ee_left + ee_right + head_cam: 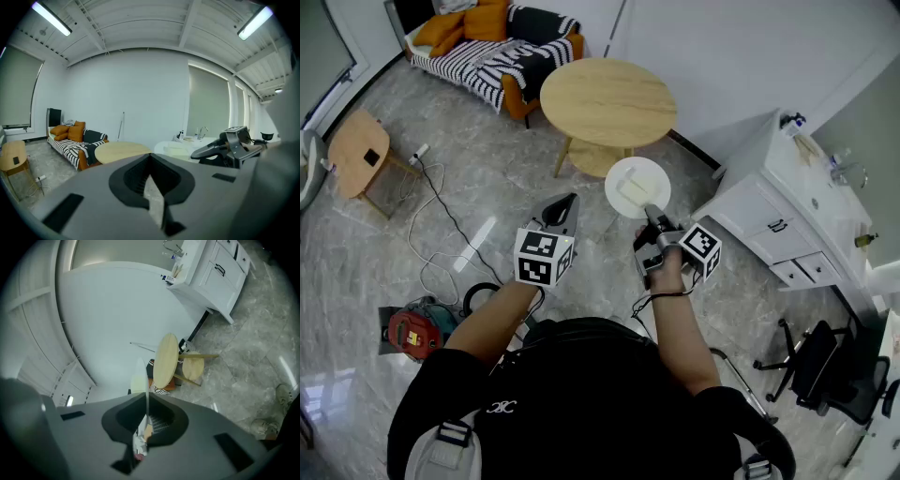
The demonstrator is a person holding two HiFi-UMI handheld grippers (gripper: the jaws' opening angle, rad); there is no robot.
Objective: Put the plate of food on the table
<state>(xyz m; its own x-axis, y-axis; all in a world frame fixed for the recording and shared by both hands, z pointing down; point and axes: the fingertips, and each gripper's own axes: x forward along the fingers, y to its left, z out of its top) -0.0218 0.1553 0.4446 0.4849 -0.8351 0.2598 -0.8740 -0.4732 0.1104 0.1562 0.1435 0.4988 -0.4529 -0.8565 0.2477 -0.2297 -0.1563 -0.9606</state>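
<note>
A white plate [637,187] with a pale block of food [633,190] hangs over the marble floor, just short of the round wooden table [609,101]. My right gripper [652,212] is shut on the plate's near rim. In the right gripper view the plate [146,380] runs edge-on between the jaws, with the table [165,360] beyond it. My left gripper [563,210] floats to the left of the plate, shut and holding nothing. The left gripper view shows its jaws [150,180] closed to a slit, the table [123,151] ahead and the plate [174,149] at the right.
A striped sofa [492,47] with orange cushions stands behind the table. A white cabinet with a sink [787,206] lines the right wall. A small wooden side table [358,150], loose cables [431,234] and a red tool [411,330] lie at the left; an office chair [825,366] at the lower right.
</note>
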